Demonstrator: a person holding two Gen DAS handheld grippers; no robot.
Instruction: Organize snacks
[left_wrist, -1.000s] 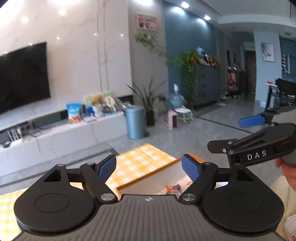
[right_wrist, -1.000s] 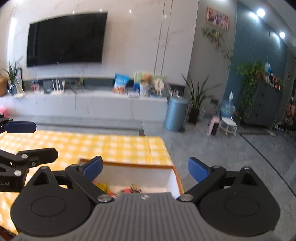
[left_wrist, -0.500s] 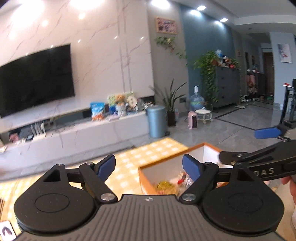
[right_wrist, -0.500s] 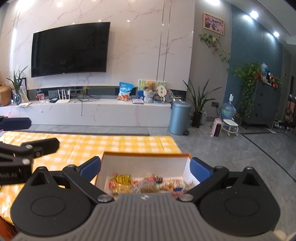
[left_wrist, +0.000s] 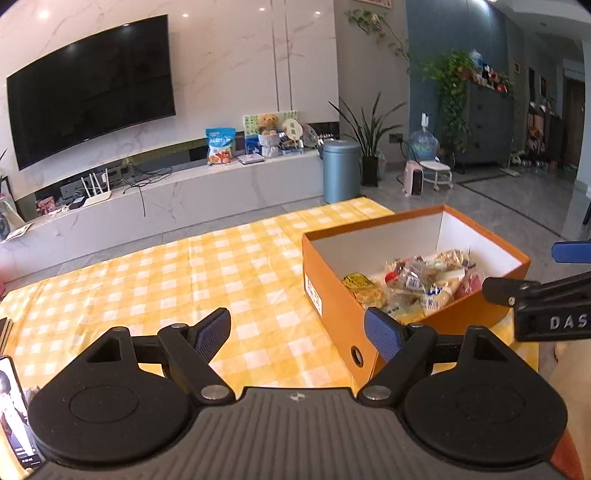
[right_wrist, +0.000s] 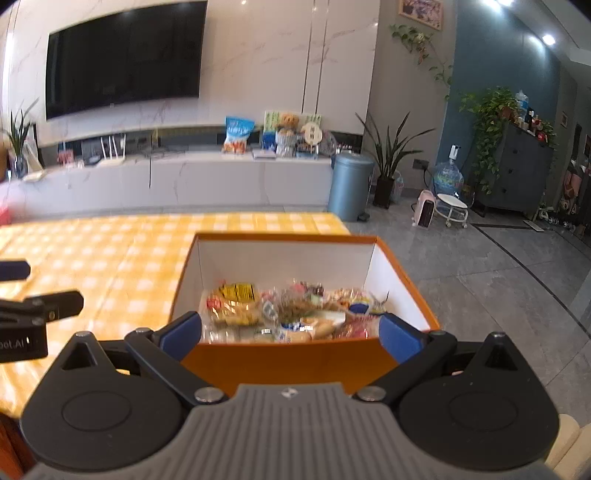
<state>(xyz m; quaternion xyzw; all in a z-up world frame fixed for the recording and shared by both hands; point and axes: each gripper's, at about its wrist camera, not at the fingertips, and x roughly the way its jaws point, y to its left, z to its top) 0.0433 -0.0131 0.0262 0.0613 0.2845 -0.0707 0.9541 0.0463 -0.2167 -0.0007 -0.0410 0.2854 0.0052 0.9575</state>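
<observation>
An orange cardboard box (left_wrist: 334, 291) with a white inside stands at the right end of the yellow checked table (left_wrist: 184, 280). It holds a heap of wrapped snacks (left_wrist: 413, 282). My left gripper (left_wrist: 297, 332) is open and empty, above the cloth just left of the box's near corner. In the right wrist view the box (right_wrist: 291, 360) lies straight ahead with the snacks (right_wrist: 291, 310) inside. My right gripper (right_wrist: 290, 334) is open and empty, its fingers spread over the box's near wall. Each gripper shows at the edge of the other's view.
A phone (left_wrist: 14, 413) lies at the table's left near edge. Beyond the table are a white TV bench (left_wrist: 166, 199), a blue bin (left_wrist: 341, 170) and potted plants. The table's right edge drops to a grey tiled floor (right_wrist: 480, 280).
Both grippers have tilted downward and drawn back, so the box and its snacks now show fully. Both stay open and empty.
</observation>
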